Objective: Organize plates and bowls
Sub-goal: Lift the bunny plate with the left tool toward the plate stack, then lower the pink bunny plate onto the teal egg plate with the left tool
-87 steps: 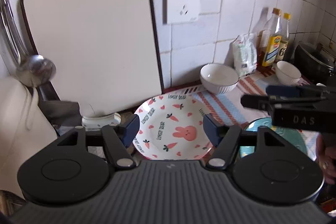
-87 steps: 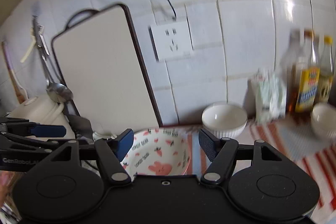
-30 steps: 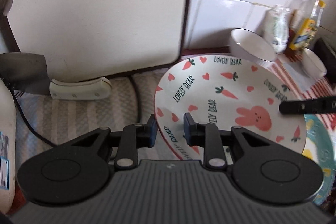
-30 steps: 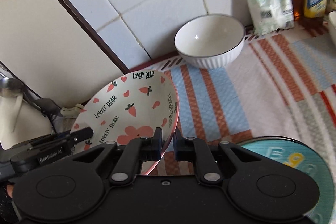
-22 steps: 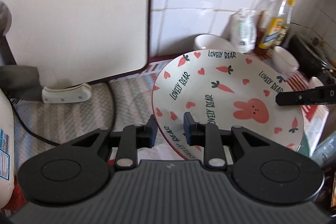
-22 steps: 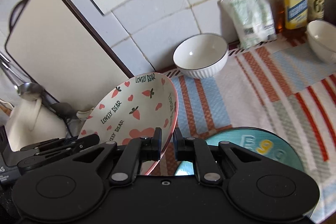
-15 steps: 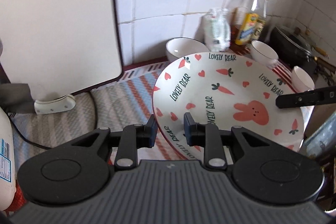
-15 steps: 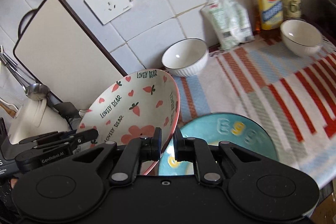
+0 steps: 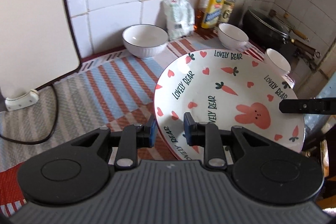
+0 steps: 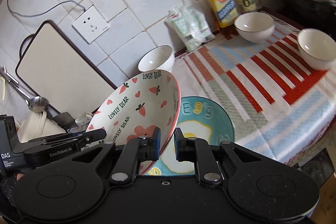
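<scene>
both the left gripper (image 9: 169, 131) and right gripper (image 10: 167, 143) have jaws clamped on opposite rims of the rabbit plate (image 9: 229, 96), held tilted over the egg plate (image 10: 206, 119).

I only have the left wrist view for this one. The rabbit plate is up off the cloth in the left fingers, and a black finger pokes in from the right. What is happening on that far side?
Observer: The right gripper has the opposite rim of the rabbit plate between its fingers, one inside the plate and one outside.
Operator: Anything underneath the plate?
Observer: A teal plate with a fried-egg design lies flat on the striped cloth, partly hidden behind the raised rim.
Operator: Is the rabbit plate level?
Observer: No. Its rim runs at a clear angle to the flat teal plate.
</scene>
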Motion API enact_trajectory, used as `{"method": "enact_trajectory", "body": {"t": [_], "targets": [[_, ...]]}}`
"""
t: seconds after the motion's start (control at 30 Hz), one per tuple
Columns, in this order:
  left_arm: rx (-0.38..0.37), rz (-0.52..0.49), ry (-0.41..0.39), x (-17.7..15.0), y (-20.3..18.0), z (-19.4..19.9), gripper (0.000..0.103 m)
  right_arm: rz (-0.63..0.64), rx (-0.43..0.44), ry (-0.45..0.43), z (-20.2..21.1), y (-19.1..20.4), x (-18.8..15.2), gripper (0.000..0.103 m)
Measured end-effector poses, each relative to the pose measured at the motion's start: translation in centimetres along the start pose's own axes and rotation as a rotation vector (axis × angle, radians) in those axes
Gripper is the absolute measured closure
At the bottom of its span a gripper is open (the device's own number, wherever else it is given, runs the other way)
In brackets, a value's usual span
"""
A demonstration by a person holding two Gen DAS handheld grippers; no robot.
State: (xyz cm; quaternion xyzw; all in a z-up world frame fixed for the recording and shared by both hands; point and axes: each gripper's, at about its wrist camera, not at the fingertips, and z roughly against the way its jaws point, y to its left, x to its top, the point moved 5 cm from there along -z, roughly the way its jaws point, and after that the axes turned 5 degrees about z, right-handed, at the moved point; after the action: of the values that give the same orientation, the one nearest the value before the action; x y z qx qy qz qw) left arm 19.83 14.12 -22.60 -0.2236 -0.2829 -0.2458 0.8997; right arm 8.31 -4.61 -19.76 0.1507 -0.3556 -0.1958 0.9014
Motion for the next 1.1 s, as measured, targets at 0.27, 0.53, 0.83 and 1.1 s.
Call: {"method": "enact_trajectory", "body": {"t": [0.27, 0.53, 0.83, 1.1], "targets": [[-0.032, -0.016, 0.083, -1.5, -0.9, -2.9, 0.079, -0.078, -0.014, -0.002, -0.2, -2.9, -2.0, 0.085], [-0.028, -0.011, 0.139, -2.8, -0.3, -5.4, 0.079, -0.127, -0.021, 0.046, -2.1, -4.8, -3.4, 0.085], [-0.013, -0.048, 0.191, -2.7, 0.2, -7.0, 0.079, -0.133, -0.038, 0.112, -4.1, -4.6, -4.2, 0.085], [-0.026, -0.074, 0.223, -2.2, -0.5, -8.2, 0.079, -0.127, -0.126, 0.133, -4.3, -4.8, -3.5, 0.085]]}}
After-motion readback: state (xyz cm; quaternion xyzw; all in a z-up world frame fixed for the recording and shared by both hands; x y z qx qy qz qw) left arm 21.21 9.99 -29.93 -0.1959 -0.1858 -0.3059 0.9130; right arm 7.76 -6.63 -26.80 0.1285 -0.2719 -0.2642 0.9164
